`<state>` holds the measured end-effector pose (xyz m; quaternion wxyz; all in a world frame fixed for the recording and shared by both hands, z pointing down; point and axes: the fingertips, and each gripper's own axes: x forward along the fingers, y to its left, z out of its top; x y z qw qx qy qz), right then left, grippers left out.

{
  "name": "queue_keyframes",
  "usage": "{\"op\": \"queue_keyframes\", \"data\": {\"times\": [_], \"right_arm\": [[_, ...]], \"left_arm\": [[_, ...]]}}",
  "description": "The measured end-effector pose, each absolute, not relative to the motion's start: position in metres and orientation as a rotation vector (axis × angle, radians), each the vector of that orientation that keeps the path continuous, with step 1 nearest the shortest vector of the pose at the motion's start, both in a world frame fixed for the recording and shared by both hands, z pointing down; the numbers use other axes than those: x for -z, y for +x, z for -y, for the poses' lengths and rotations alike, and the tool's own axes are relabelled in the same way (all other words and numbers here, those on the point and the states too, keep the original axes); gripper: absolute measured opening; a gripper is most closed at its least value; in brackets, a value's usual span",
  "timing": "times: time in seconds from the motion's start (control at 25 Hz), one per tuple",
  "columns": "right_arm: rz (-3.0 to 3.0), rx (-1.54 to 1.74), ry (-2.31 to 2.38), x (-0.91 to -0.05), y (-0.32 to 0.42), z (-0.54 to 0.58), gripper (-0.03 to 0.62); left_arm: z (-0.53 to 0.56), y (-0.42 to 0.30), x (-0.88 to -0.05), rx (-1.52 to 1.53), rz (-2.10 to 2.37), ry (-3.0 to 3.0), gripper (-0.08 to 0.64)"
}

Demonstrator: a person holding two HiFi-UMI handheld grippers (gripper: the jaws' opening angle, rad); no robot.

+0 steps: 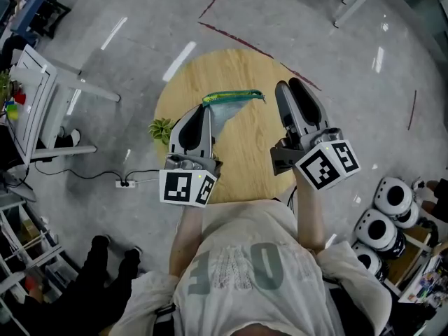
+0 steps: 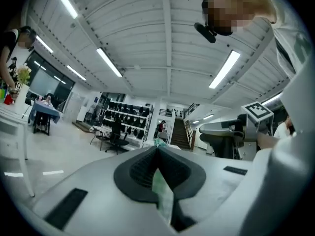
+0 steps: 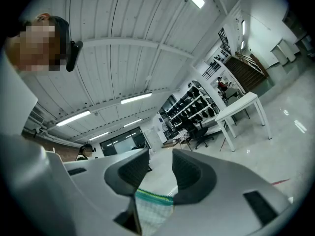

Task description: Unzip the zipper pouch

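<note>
- Pinching the pale mesh pouch with green zipper point(image 1: 227, 109) over the round wooden table point(image 1: 245, 68), our left gripper point(image 2: 158, 151) is clamped tight.
- Our right gripper point(image 3: 160, 157) gapes, pouch edge between its jaws, ungripped.

One zipper pouch point(image 1: 227, 110), two tongs, left tongs point(image 1: 207, 108) and right tongs point(image 1: 288, 86), one round table point(image 1: 245, 68), one small plant point(image 1: 161, 129)

small plant point(image 1: 161, 129) sits on round wooden table point(image 1: 248, 75).
</note>
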<state>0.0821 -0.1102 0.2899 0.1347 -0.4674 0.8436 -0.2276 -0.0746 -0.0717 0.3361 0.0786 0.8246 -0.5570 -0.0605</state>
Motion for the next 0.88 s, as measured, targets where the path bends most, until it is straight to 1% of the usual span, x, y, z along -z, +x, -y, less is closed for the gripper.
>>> {"op": "queue_keyframes", "data": {"times": [0.28, 0.48, 0.64, 0.88], "right_arm": [[-2.451, 0.680, -1.362, -0.298, 0.084, 0.113, 0.141], [-2.460, 0.705, -1.355, -0.305, 0.081, 0.117, 0.141], [-2.472, 0.727, -1.343, -0.311, 0.077, 0.120, 0.141], [-2.487, 0.751, -1.333, -0.318, 0.074, 0.120, 0.141]], "left_arm": [[0.078, -0.088, -0.404, 0.216, 1.579, 2.189, 0.028], [0.077, -0.113, -0.453, 0.180, 1.592, 1.996, 0.028], [0.073, -0.136, -0.481, 0.180, 1.632, 1.867, 0.028], [0.066, -0.158, -0.512, 0.091, 1.694, 1.779, 0.028]]}}
